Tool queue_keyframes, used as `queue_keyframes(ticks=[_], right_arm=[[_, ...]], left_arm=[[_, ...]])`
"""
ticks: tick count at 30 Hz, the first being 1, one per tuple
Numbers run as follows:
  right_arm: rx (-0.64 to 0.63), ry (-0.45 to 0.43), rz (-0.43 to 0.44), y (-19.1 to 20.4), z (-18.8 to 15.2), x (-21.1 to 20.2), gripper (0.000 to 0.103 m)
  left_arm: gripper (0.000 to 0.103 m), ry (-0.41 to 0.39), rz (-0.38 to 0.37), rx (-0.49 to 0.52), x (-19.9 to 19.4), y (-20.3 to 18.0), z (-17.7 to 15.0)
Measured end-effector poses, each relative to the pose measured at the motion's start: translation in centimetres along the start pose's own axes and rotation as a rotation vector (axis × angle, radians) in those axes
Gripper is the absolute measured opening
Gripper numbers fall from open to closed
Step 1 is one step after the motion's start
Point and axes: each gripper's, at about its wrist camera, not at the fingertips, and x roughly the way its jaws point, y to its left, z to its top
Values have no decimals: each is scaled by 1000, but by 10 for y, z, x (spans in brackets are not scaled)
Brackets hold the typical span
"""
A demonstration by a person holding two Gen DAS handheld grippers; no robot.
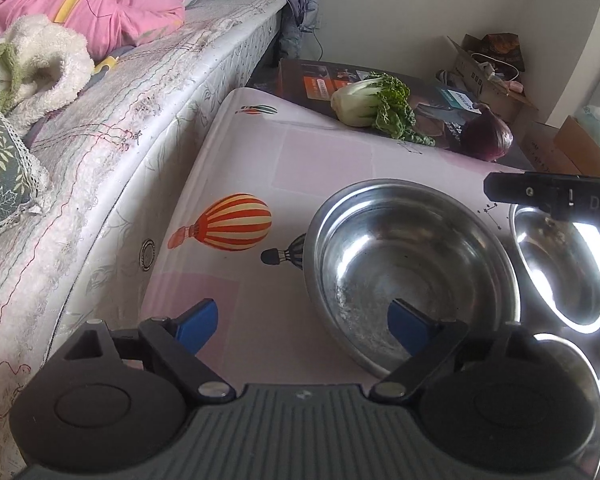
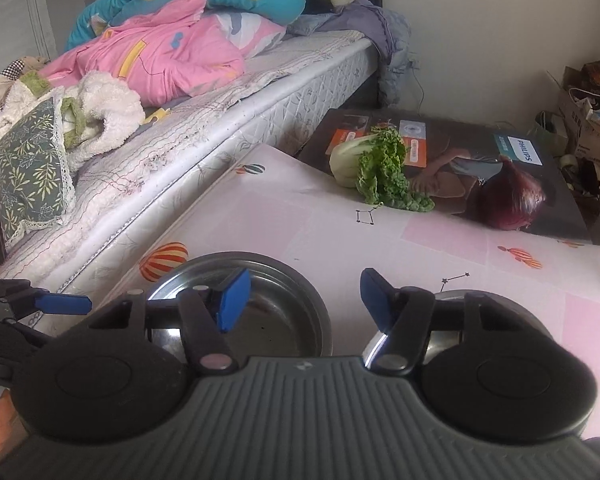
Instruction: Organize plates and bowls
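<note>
A large steel bowl (image 1: 408, 264) stands on the pink balloon-print table (image 1: 260, 160). My left gripper (image 1: 304, 328) is open and straddles its near rim, the right finger (image 1: 410, 330) inside the bowl and the left one over the table. A second steel bowl (image 1: 556, 264) sits beside it on the right, with a third shiny rim (image 1: 580, 364) nearer. In the right wrist view my right gripper (image 2: 303, 300) is open, with its gap above the table between the large bowl (image 2: 276, 312) and the smaller bowl (image 2: 444, 320). Nothing is held.
A bok choy (image 2: 364, 160) and a red onion (image 2: 512, 196) lie on a flat printed box (image 2: 460, 152) at the table's far edge. A bed (image 2: 220, 92) piled with bedding runs along the left. Cardboard boxes (image 1: 496, 76) crowd the back right corner.
</note>
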Motion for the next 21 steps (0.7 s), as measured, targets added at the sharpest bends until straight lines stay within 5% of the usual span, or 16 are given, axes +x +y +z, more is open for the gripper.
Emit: queue_keyframes(ticks=[5,21], right_arm=[[13,69,-10,-2,2,29,45],[14,208,94,14,-14,43,26]], left_arm=[[64,75,0,5,20,-1,-1],[47,87,7,-4,17,17,-11]])
